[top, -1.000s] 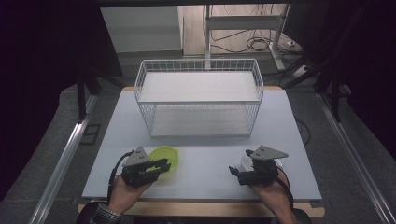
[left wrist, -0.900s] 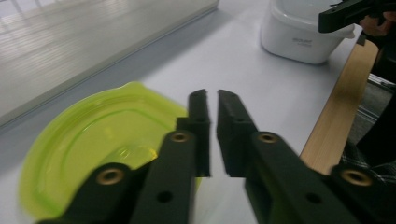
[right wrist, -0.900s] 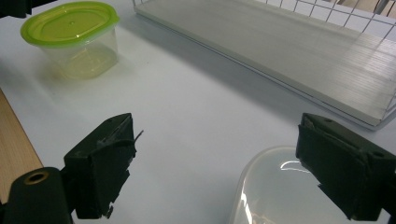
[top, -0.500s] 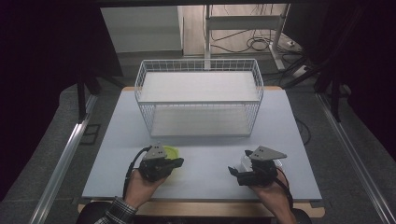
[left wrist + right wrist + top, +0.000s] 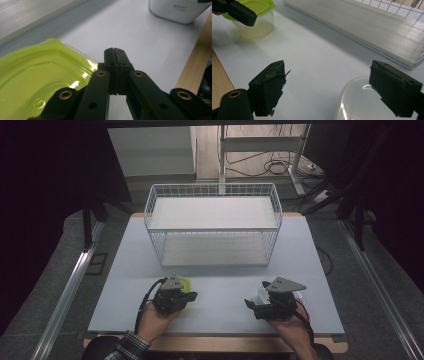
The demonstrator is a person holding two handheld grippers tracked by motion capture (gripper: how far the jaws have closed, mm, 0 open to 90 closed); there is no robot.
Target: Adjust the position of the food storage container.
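Moved rightward along the table's near side since a second ago: left gripper (image 5: 189, 297), carried by the left hand (image 5: 155, 319). Now covering most of the green-lidded container (image 5: 185, 282), which earlier showed almost whole beside it. Jaws pressed together, empty.

green lid (image 5: 37, 82) cut off at left edge; clear container (image 5: 359, 100) cut off below
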